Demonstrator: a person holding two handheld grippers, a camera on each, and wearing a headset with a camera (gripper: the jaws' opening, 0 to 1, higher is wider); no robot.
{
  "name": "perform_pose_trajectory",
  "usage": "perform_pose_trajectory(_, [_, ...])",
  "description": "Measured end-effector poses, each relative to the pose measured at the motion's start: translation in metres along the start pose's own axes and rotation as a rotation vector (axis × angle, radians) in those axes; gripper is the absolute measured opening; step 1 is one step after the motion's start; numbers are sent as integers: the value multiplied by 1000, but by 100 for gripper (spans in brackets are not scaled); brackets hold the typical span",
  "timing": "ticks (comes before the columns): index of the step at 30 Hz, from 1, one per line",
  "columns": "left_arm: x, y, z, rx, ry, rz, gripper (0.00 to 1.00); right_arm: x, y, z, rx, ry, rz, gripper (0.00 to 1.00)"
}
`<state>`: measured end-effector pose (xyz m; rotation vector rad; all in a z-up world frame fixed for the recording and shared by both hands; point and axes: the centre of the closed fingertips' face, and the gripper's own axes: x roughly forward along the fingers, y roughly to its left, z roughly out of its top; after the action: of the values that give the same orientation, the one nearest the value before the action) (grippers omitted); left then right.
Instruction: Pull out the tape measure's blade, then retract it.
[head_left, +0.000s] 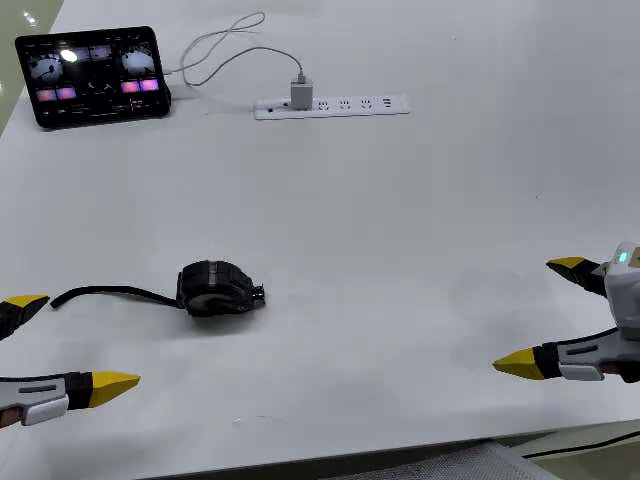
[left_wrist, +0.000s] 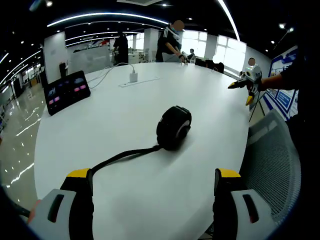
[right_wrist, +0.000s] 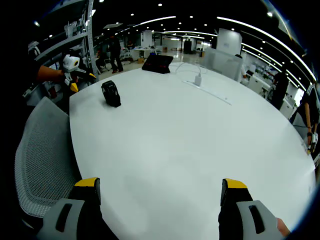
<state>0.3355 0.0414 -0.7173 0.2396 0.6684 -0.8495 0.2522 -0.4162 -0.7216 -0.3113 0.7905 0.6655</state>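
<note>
Surface (head_left: 420, 250) white and broad. Left hand-held gripper (head_left: 85, 340) gaping wide, empty, nearer by far; right hand-held gripper (head_left: 525, 315) equally wide, empty, well apart. Tape measure (head_left: 215, 288) lying left of centre, ahead of the left jaws, strap (head_left: 110, 294) trailing toward them, blade end (head_left: 259, 293) pointing rightward.

Matt black tape measure (head_left: 215, 288), smooth white table (head_left: 400, 220)

Table (head_left: 420, 250): tape measure (head_left: 215, 288), tablet (head_left: 95, 75), pwr strip (head_left: 335, 105)
</note>
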Motion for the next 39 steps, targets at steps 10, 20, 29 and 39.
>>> perform_pose_trajectory(10, [-2, 2, 4, 17, 3, 5, 99, 3, 4, -2, -8, 11, 17, 99])
perform_pose_trajectory(20, [2, -1, 6, 45, 12, -16, 99, 2, 3, 1, -36, -10, 7, 99])
perform_pose_trajectory(29, [9, 0, 7, 62, 34, -45, 99, 5, 3, 5, -32, 3, 46, 99])
perform_pose_trajectory(39, [17, -7, 14, 143, 54, -110, 97, 20, 5, 18, -61, 15, 78, 99])
